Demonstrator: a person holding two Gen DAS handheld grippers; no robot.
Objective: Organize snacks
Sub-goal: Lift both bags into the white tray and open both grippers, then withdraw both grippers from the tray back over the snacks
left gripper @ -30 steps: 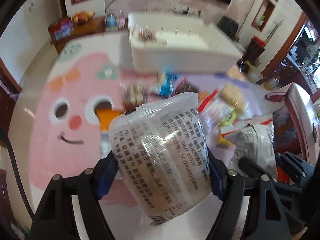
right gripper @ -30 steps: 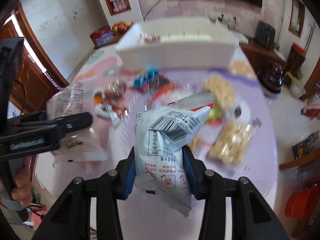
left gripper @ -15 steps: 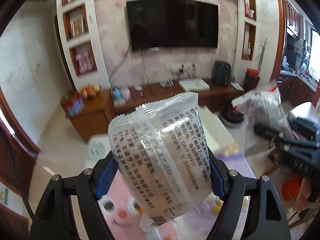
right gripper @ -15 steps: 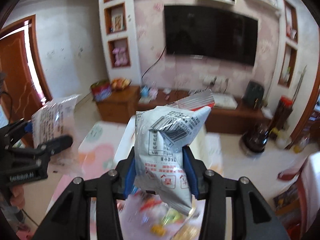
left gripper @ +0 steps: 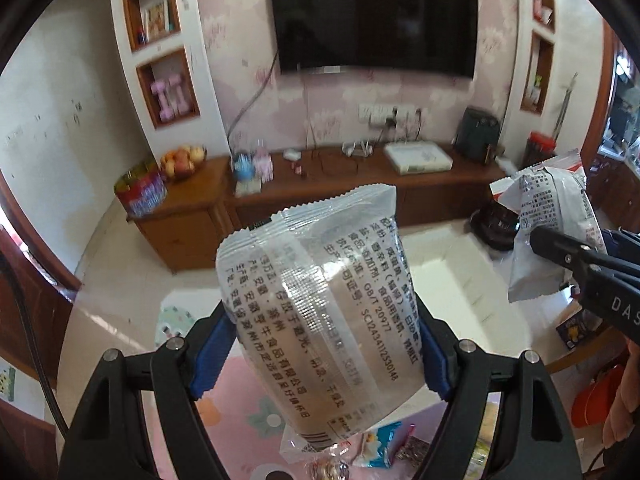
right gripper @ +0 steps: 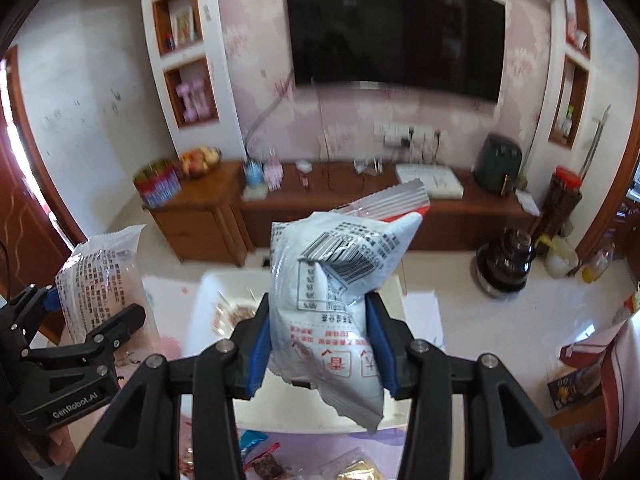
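My left gripper (left gripper: 324, 344) is shut on a clear snack packet (left gripper: 320, 304) with black print and a brown filling, held high above the table. It also shows at the left of the right wrist view (right gripper: 100, 284). My right gripper (right gripper: 320, 340) is shut on a white and red snack bag (right gripper: 336, 284) with a barcode, also raised. That bag shows at the right edge of the left wrist view (left gripper: 548, 236). A white storage box (right gripper: 224, 292) lies below and ahead of the right gripper, with some snacks inside.
Loose snack packets (right gripper: 264, 460) lie on the pink patterned table (left gripper: 240, 392) under both grippers. A wooden TV cabinet (left gripper: 320, 184) and a wall television (left gripper: 372, 20) stand beyond the table. A dark pot (right gripper: 506, 264) sits on the floor at right.
Both grippers have lifted and tilted up with their packets, so the views swung from the table top to the far wall. In the last half second they dipped slightly, showing the box again.
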